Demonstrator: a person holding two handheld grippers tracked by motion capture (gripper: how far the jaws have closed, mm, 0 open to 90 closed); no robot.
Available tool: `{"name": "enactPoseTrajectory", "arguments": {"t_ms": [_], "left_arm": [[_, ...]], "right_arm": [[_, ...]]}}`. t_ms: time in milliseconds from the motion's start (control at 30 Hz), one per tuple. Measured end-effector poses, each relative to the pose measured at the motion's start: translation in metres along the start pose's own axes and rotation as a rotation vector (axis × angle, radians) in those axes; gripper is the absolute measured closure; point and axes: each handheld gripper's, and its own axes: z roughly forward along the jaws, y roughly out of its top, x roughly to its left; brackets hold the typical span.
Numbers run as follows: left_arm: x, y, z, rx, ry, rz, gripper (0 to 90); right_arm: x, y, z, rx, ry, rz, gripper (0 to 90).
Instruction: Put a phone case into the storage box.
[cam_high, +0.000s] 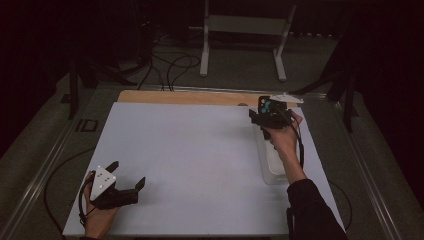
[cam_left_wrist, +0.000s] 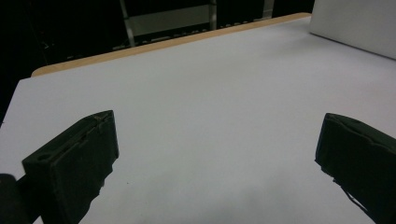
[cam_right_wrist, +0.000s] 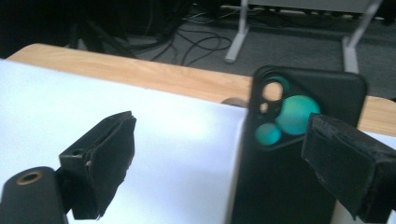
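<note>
Phone case at the far right of the worktop

We see our right gripper (cam_high: 266, 116) with jaws spread wide; one jaw sits in front of the black phone case (cam_right_wrist: 299, 154), though we cannot tell if it touches. The case stands upright over a clear tray (cam_high: 272, 172), near the far right edge of the white worktop (cam_high: 200, 160). Our left gripper (cam_high: 127, 175) rests released at the near left corner.

No text, label, brand, number or sign is readable in any of the views; the black phone case (cam_right_wrist: 299, 154) bears no legible marking.
</note>
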Motion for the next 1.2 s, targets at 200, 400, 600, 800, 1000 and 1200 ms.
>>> {"name": "enactPoseTrajectory", "arguments": {"t_ms": [200,400,600,800,1000,1200], "left_arm": [[0.000,0.000,0.000,0.001,-0.005,0.000,0.0],[-0.002,0.000,0.001,0.005,-0.011,-0.002,0.0],[-0.001,0.001,0.000,0.000,-0.016,-0.015,0.0],[0.001,0.002,-0.001,-0.003,-0.021,-0.026,0.0],[0.003,0.005,-0.003,-0.009,-0.032,-0.035,0.0],[0.002,0.008,-0.005,-0.013,-0.047,-0.030,0.0]], "right_arm": [[0.015,-0.012,-0.017,-0.015,0.055,-0.009,9.4],[0.032,-0.031,-0.040,-0.035,0.128,-0.028,9.4],[0.038,-0.051,-0.056,-0.036,0.179,-0.034,9.5],[0.044,-0.067,-0.071,-0.049,0.203,-0.062,9.4],[0.050,-0.087,-0.085,-0.077,0.246,-0.096,9.5],[0.057,-0.108,-0.098,-0.112,0.279,-0.139,9.4]]}}
